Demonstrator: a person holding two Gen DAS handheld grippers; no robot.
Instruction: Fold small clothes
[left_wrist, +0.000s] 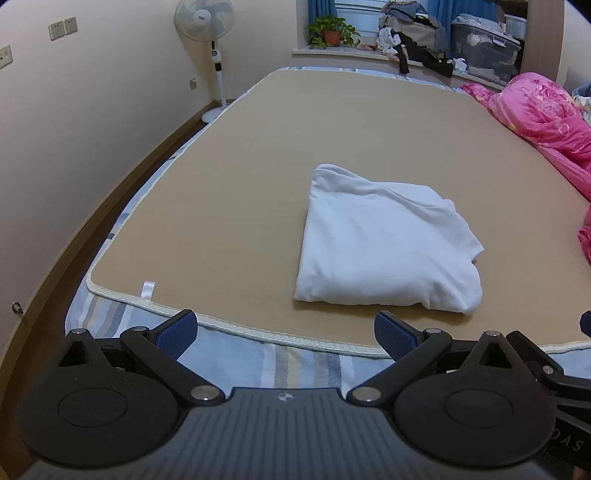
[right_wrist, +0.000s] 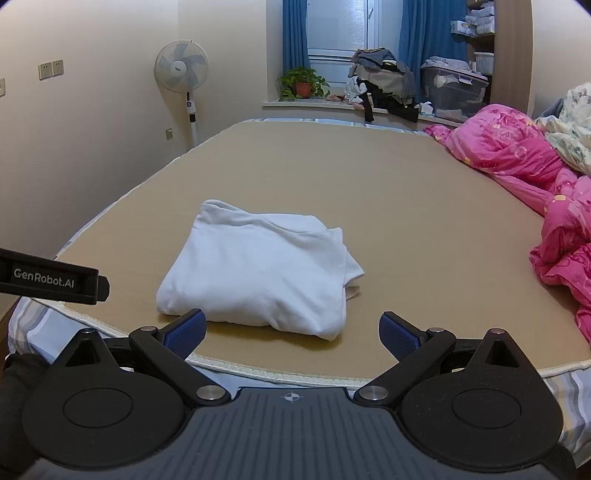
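A white garment (left_wrist: 388, 243) lies folded into a compact rectangle on the tan mat (left_wrist: 229, 184) covering the bed; it also shows in the right wrist view (right_wrist: 258, 273). My left gripper (left_wrist: 286, 334) is open and empty, held above the mat's near edge, short of the garment and to its left. My right gripper (right_wrist: 291, 334) is open and empty, just in front of the garment's near edge. The left gripper's body (right_wrist: 51, 282) shows at the left edge of the right wrist view.
A pink quilt (right_wrist: 517, 166) is heaped along the bed's right side. A standing fan (right_wrist: 183, 85) is by the left wall. The windowsill holds a potted plant (right_wrist: 303, 85), a clothes pile (right_wrist: 384, 85) and a storage bin (right_wrist: 456, 92). Striped bedsheet (left_wrist: 236, 354) shows below the mat.
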